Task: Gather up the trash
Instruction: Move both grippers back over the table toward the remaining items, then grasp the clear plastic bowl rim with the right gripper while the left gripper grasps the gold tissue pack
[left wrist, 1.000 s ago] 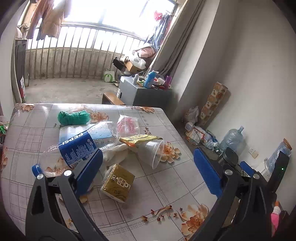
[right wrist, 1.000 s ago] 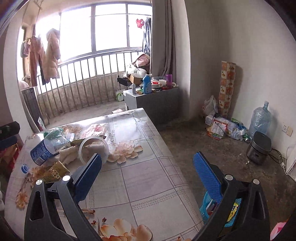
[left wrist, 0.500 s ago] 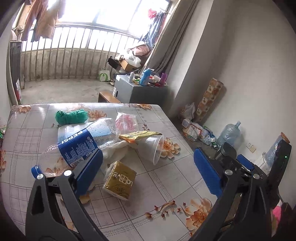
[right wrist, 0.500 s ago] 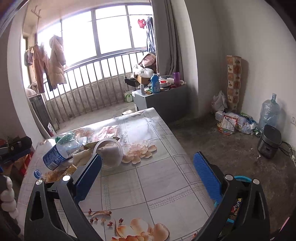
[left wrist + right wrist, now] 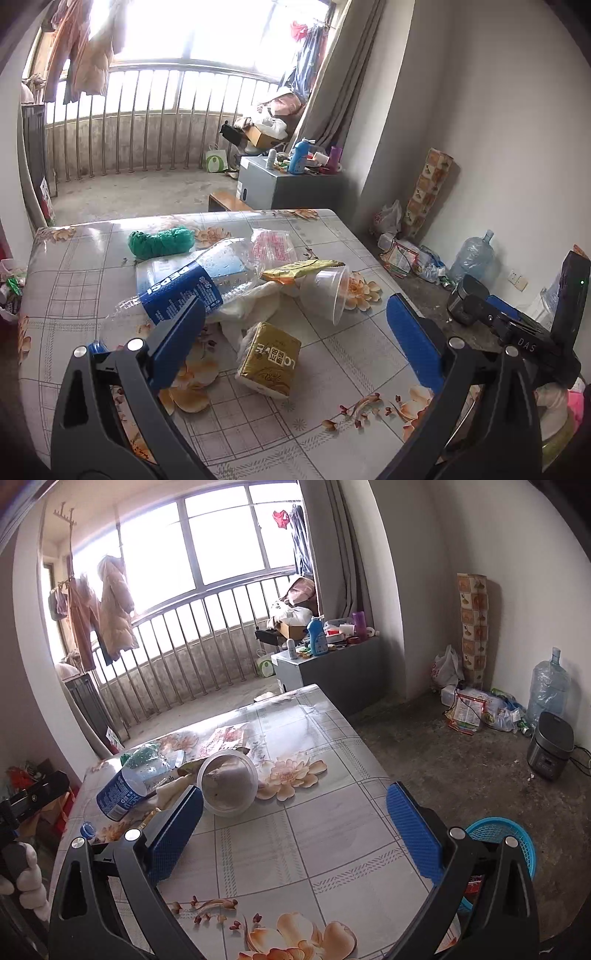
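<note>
While both tools hovered above the flowered table (image 5: pixel 332 373): left gripper (image 5: pixel 295 332) spread wide, empty, over the gold tissue pack (image 5: pixel 271 360); right gripper (image 5: pixel 293 829) likewise wide open, empty, near the table's front edge. Trash heaped mid-table: crushed Pepsi bottle (image 5: pixel 181 284) lying on its side, touching white crumpled paper (image 5: pixel 255 299); clear plastic cup (image 5: pixel 325 291) tipped over beside a yellow wrapper (image 5: pixel 299 267); green bag (image 5: pixel 160 242) and clear printed bag (image 5: pixel 273 247) behind. Blue basket (image 5: pixel 498 834) on the floor, right of the table.
</note>
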